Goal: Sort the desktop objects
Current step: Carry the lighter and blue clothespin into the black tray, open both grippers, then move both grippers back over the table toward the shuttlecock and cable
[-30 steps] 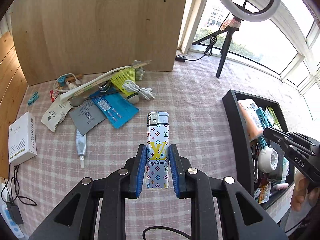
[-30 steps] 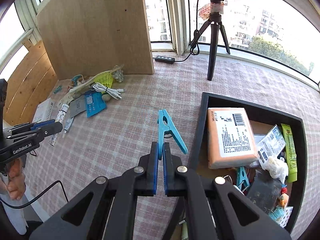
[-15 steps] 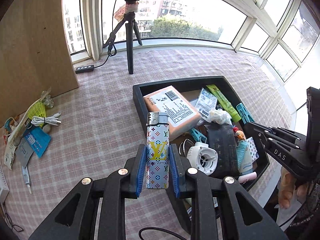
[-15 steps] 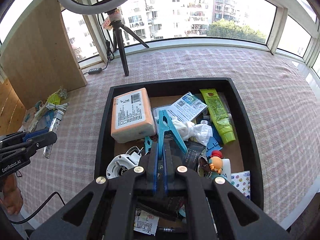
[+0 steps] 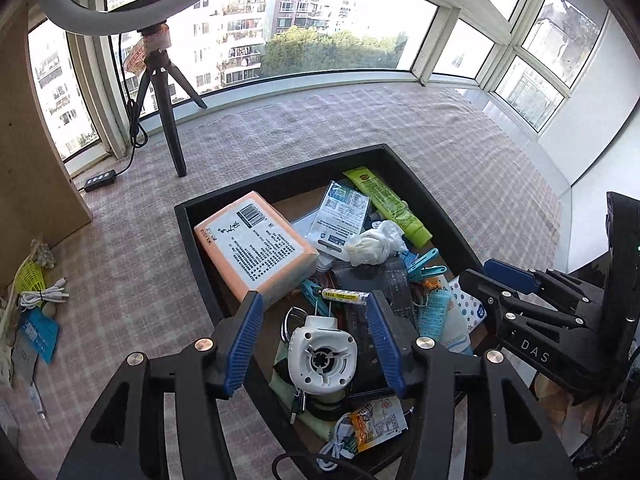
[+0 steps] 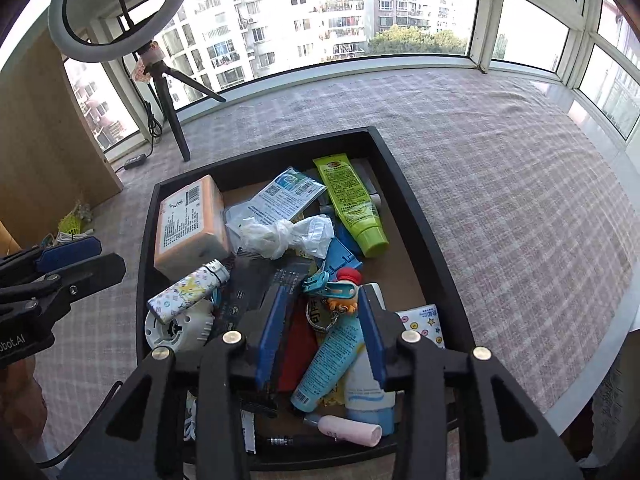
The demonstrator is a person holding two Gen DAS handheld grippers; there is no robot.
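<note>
Both tools hang over the black tray (image 6: 420,216) on the checked bench, and both have let go since a moment ago. The left tool (image 5: 314,340) now gapes wide and empty; its patterned lighter (image 6: 188,292) lies tilted against the white fan (image 6: 176,330). The right tool (image 6: 320,334) is spread too, and its blue clothespin (image 6: 326,284) rests among the clutter just ahead.

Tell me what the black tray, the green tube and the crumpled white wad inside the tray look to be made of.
Black rectangular tray: rigid, matte black walls with a brown board-like floor; wood or plastic, unclear. Lime-green squeeze tube: glossy soft plastic, judging by the sheen, flat crimped end and round cap. Crumpled white wad: thin, translucent, creased film, probably a plastic bag or wrapper.
</note>
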